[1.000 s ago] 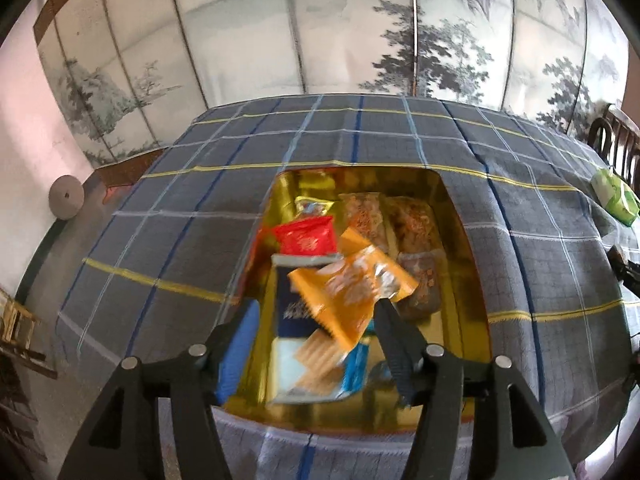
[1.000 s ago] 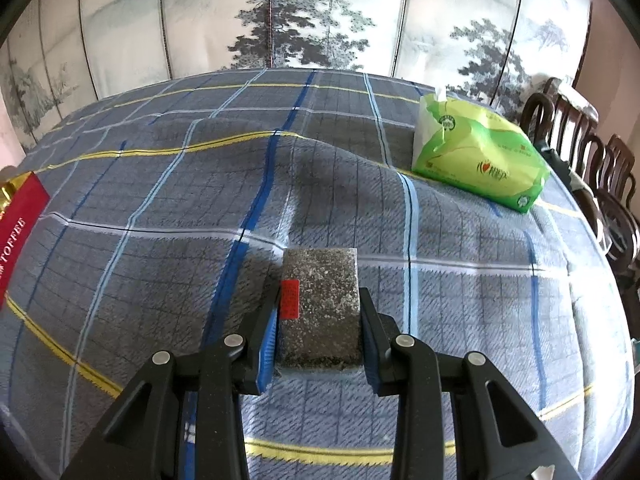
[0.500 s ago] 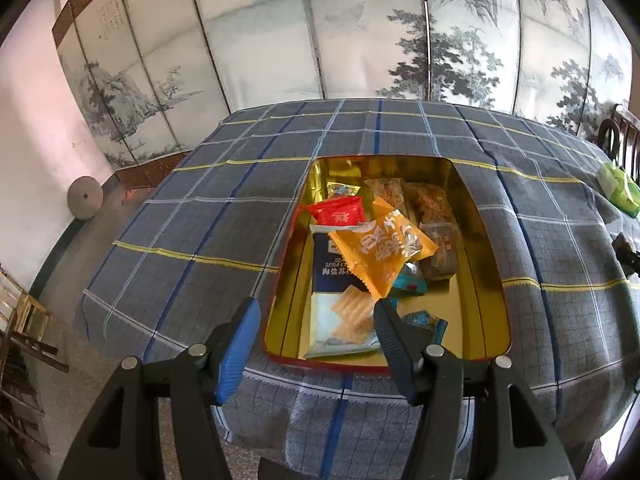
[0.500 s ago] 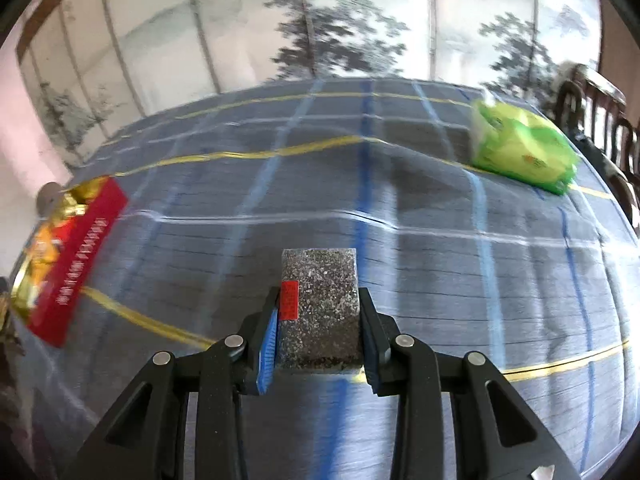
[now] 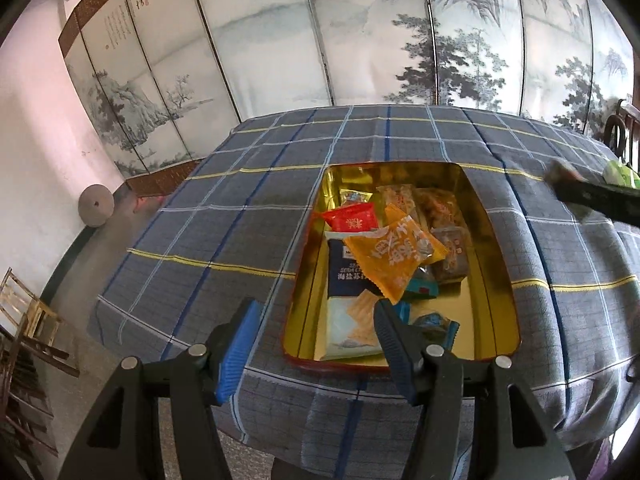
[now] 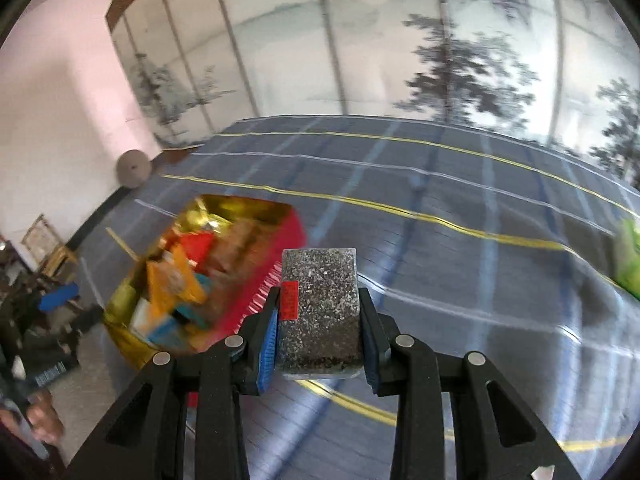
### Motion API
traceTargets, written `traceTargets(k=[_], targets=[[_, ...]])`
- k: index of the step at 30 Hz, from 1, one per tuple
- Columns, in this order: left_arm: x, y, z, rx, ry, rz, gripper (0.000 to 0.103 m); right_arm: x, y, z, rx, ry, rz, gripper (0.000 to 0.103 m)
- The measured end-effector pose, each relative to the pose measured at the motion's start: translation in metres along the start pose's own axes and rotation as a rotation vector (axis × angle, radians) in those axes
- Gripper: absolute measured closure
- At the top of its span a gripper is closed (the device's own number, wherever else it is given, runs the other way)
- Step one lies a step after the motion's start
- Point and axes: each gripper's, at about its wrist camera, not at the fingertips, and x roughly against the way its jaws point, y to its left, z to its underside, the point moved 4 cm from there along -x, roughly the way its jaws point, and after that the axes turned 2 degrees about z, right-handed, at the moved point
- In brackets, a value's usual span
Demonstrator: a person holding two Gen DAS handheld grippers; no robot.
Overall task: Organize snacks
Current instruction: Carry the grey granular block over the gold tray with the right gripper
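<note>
A gold tin point(image 5: 496, 276) with a red rim sits on the checked tablecloth, holding several snack packets: an orange packet point(image 5: 396, 256) on top, a red one point(image 5: 352, 220), a blue and white cracker pack point(image 5: 348, 300). My left gripper point(image 5: 316, 332) hovers open over the tin's near left corner, nothing between its fingers. My right gripper point(image 6: 318, 312) is shut on a dark speckled snack bar point(image 6: 318, 304) with a red label, held above the cloth to the right of the tin point(image 6: 288, 220). In the left wrist view the right gripper point(image 5: 560, 178) shows blurred at the right edge.
A green packet point(image 6: 630, 256) lies on the cloth at the far right. A painted folding screen point(image 5: 360, 40) stands behind the table. Wooden chairs point(image 5: 620, 136) stand at the right, a folding rack point(image 5: 28, 320) on the floor at the left. A hand point(image 6: 40, 424) shows at the lower left.
My right gripper has lifted the speckled bar off the cloth and swung it left toward the tin. My left gripper has drawn back from the tin and stays open.
</note>
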Motion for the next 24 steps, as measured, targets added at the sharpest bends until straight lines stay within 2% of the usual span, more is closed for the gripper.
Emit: traceTargets(k=[11,24], targets=[[-0.008,0.007,-0.003,0.011,0.000,0.009,0.042,-0.070,0.045,-0.037,0.028,0.084,-0.043,0.071],[-0.021,0.014,-0.002,0.046,0.016,0.052,0.042,-0.116,0.064,-0.048,0.042,0.159,-0.020,0.071]])
